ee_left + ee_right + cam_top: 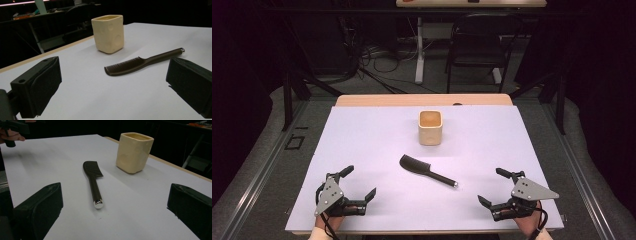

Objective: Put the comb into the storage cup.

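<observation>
While lying flat just before the cream cup (430, 128), handle end pointing away from it, comb (427, 171) looks light, stiff, thin, slippery. Best pinched across the round handle. Left gripper (360, 184) and right gripper (493, 187) both wide, empty, well short of comb.

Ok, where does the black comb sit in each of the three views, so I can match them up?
High view: comb lies centre, in front of the cream cup, handle towards lower right.
Left gripper view: comb right of centre, cup behind it.
Right gripper view: comb centre, handle end nearest, cup upper right.
Shared landmark: the cream cup.
</observation>
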The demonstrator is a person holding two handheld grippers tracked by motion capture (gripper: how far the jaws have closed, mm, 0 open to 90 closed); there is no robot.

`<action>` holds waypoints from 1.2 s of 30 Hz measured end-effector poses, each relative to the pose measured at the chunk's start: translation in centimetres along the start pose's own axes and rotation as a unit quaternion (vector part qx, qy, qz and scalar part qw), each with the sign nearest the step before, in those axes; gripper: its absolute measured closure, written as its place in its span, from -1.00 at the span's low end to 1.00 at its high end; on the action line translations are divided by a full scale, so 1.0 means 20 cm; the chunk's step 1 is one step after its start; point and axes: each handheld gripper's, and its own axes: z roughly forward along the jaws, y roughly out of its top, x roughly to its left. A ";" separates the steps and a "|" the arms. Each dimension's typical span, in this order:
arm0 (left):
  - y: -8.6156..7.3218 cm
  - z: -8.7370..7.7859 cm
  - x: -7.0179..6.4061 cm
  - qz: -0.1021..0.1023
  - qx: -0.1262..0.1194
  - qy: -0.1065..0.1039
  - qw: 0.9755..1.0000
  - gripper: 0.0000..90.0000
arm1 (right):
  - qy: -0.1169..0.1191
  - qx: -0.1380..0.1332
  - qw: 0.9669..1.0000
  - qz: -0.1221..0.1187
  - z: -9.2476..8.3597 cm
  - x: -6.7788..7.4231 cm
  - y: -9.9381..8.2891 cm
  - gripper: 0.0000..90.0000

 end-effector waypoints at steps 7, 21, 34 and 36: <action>0.00 0.00 0.00 0.000 0.004 0.001 1.000 -1.00 | 0.001 0.011 1.000 0.000 0.00 -0.01 0.00 -1.00; 0.00 0.01 0.00 0.001 0.003 0.001 1.000 -1.00 | 0.020 0.041 0.999 0.007 0.07 0.00 0.03 -1.00; 0.00 0.01 0.00 0.001 0.007 0.000 1.000 -1.00 | 0.049 0.096 0.994 0.011 0.24 0.03 0.11 -1.00; 0.00 0.01 0.00 0.001 0.008 -0.001 1.000 -1.00 | 0.051 0.101 0.994 0.010 0.26 0.04 0.12 -1.00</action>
